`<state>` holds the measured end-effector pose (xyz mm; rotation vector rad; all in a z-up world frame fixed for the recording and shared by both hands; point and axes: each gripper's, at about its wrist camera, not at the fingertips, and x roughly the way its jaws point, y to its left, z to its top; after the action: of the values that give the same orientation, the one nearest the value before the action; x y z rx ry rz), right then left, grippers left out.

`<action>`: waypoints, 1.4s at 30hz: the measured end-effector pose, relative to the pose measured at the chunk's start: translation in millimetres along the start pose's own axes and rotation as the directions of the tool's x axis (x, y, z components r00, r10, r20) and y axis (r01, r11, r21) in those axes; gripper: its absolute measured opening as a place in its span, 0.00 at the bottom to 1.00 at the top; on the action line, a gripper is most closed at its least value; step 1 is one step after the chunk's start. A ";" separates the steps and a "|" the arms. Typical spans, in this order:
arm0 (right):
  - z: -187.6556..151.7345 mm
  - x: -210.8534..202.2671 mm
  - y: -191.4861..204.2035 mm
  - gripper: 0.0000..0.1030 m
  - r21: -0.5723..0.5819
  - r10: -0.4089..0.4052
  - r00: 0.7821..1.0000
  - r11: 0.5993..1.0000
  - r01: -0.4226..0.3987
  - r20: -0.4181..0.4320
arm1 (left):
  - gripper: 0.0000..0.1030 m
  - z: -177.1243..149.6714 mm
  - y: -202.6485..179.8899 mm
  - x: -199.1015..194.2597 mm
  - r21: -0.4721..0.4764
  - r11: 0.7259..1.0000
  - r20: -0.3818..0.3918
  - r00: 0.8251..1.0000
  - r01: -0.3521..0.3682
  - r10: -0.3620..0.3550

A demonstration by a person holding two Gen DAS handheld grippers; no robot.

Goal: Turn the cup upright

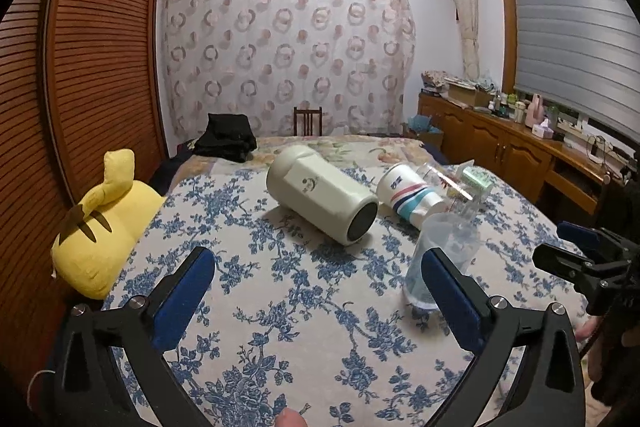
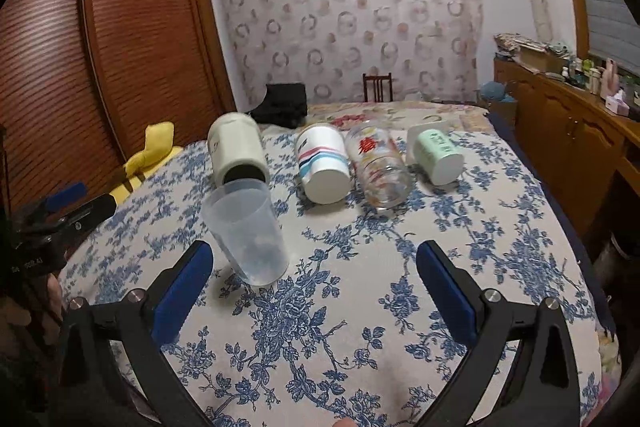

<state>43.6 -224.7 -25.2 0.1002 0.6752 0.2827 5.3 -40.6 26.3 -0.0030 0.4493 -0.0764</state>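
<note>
A clear plastic cup (image 2: 246, 231) stands upright on the floral bedspread, just ahead and left of my open right gripper (image 2: 314, 259); it also shows in the left wrist view (image 1: 444, 255), partly behind my right-hand finger. Four cups lie on their sides behind it: a cream tumbler (image 1: 322, 199) (image 2: 238, 151), a white striped cup (image 1: 408, 193) (image 2: 322, 163), a printed glass (image 2: 378, 167) and a mint green cup (image 2: 438, 153). My left gripper (image 1: 318, 267) is open and empty, in front of the cream tumbler. Each gripper shows at the edge of the other's view.
A yellow plush toy (image 1: 102, 223) lies at the bed's left edge by the wooden wardrobe (image 1: 92, 47). A black bag (image 1: 226, 137) and a chair (image 1: 308, 121) are at the far end. A wooden sideboard (image 1: 516, 147) runs along the right.
</note>
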 end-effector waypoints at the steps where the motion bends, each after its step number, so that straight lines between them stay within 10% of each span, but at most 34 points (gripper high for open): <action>1: 1.2 -3.9 -0.6 1.00 0.003 -0.008 1.000 1.000 0.008 0.011 | 1.00 1.7 -1.4 -1.7 0.004 1.000 0.006 1.000 -0.002 0.002; 15: 19.4 -56.8 10.1 1.00 0.002 -0.048 0.985 0.999 0.048 0.164 | 1.00 3.0 -5.0 -26.0 -0.020 1.000 0.064 0.998 -0.004 0.006; 42: 18.5 -58.5 10.8 1.00 0.001 -0.044 0.985 0.999 0.044 0.168 | 1.00 0.0 -8.8 -22.5 -0.024 0.999 0.067 0.997 -0.028 0.029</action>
<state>9.3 -231.4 26.4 0.1053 0.5091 0.2295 -15.5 -47.7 36.2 -0.0221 0.3830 -0.0430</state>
